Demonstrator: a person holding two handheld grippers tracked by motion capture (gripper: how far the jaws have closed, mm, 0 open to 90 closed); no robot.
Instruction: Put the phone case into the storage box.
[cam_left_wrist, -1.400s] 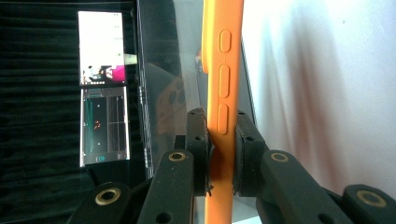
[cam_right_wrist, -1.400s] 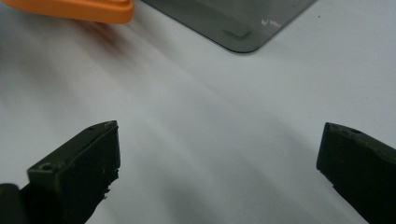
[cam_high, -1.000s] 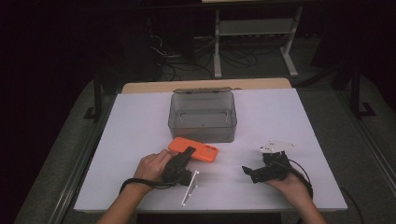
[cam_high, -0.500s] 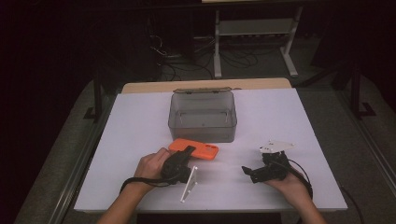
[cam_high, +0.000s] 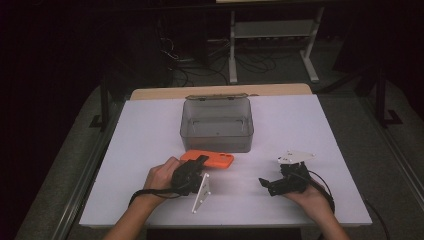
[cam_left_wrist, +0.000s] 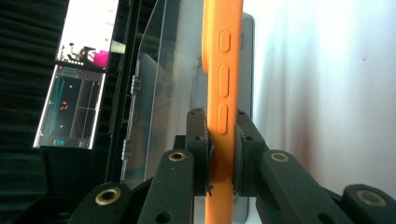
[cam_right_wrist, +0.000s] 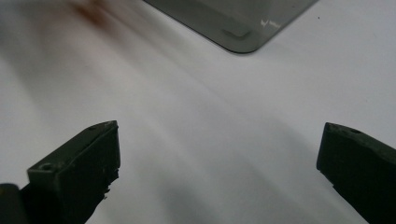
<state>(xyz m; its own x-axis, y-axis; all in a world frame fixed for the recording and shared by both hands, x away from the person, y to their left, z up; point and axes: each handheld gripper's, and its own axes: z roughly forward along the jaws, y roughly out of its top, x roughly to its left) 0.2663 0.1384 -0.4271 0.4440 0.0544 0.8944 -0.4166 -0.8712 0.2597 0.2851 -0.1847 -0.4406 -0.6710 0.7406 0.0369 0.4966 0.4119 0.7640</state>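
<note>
An orange phone (cam_high: 217, 160) lies just in front of a clear grey box (cam_high: 216, 141) at the middle of the white table (cam_high: 145, 135). My left gripper (cam_high: 200, 161) is shut on the phone's near end. In the left gripper view the phone (cam_left_wrist: 224, 70) stands on edge between the two pads, its side buttons facing the camera, and the box (cam_left_wrist: 156, 93) rises behind it. My right gripper (cam_high: 264, 184) rests low over the table at the front right, pointing left. Its jaws stand wide open (cam_right_wrist: 219, 154) with bare table between them, and a corner of the box (cam_right_wrist: 238, 25) shows ahead.
The box is open at the top and looks empty. A tan board edge (cam_high: 220, 91) runs along the table's far side. Beyond it the room is dark, with a metal stand (cam_high: 272, 35) and cables on the floor.
My left hand has rolled slightly with the phone in its grip, so its white plate now shows more of its face. The right gripper has not moved.
</note>
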